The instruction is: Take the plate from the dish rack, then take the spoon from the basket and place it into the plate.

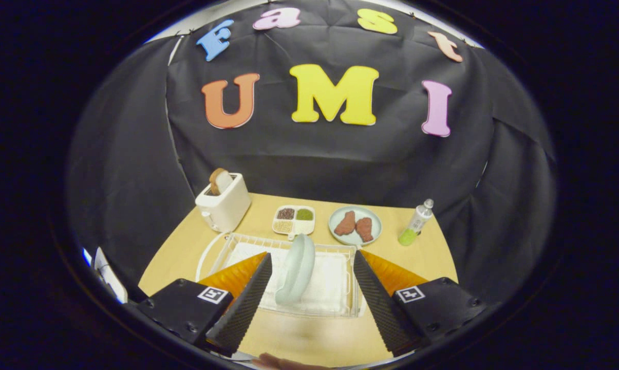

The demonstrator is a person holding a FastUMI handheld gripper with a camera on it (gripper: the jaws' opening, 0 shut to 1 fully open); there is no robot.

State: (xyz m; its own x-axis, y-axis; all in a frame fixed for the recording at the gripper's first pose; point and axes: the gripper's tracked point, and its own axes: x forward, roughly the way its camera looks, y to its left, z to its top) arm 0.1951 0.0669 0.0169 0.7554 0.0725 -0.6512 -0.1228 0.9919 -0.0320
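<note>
Standing on edge in the dish rack, plate between the wide-apart claw fingers, untouched

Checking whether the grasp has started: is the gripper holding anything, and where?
Nothing held. The gripper is open, its fingers apart either side of the upright plate in the dish rack.

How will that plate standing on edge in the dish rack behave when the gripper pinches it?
The plate looks rigid with a smooth, glossy rim, so it may slip between the fingers. It stands on edge in the dish rack, so a sideways nudge would probably tip it or roll it. The gripper is open, with the plate between its fingers and not touched.
</note>
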